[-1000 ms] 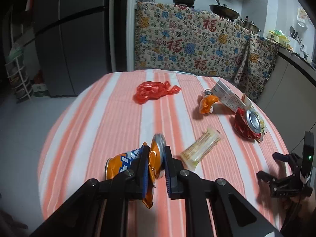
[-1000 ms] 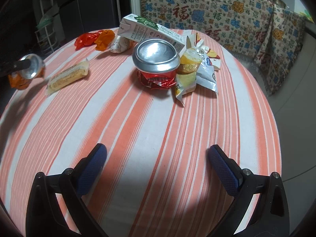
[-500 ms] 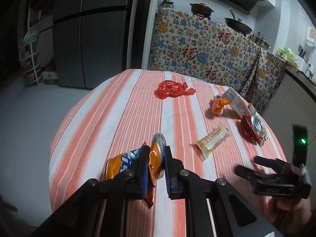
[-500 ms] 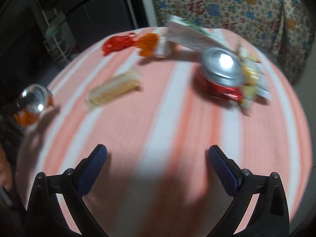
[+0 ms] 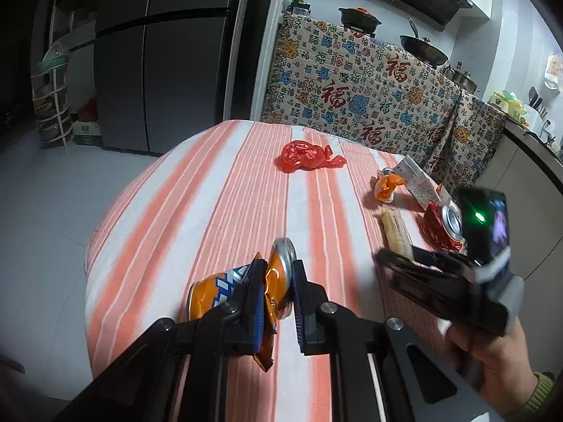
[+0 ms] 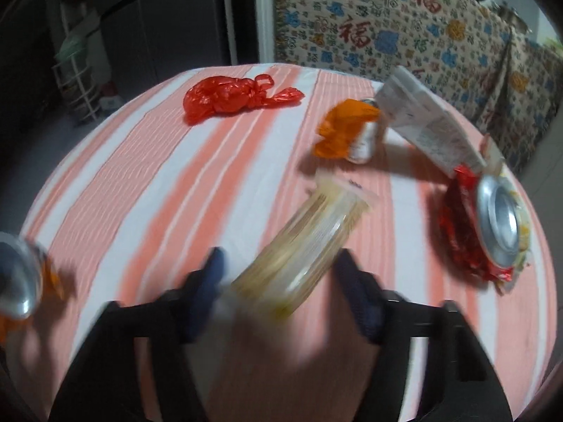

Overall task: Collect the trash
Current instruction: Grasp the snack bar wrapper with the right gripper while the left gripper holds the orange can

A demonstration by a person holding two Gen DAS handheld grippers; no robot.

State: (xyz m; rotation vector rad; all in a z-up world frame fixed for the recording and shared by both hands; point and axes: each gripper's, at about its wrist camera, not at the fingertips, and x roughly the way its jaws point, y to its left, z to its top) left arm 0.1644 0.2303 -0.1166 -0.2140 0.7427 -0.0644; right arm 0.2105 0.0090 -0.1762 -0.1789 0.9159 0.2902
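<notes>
- Trash sits scattered on the striped orange-and-white worktop; no brand text is legible on any piece.
- Left gripper: jaws clamped on a crushed orange can with a blue-white pattern; lettering unreadable.
- Right gripper: jaws have just been closing, and the clear snack wrapper lies between them. Frame is blurred, so pad contact can't be confirmed.
- Red plastic bag lies knotted near the far edge, well apart from both grippers.
- Orange wrapper touches a small pale can, beside a white carton with small print too blurred to read.
- Crushed red can lies on its side at the right, silver end showing.
- Patterned cloth behind repeats the red character 福.
- A hand holds the right gripper.
</notes>
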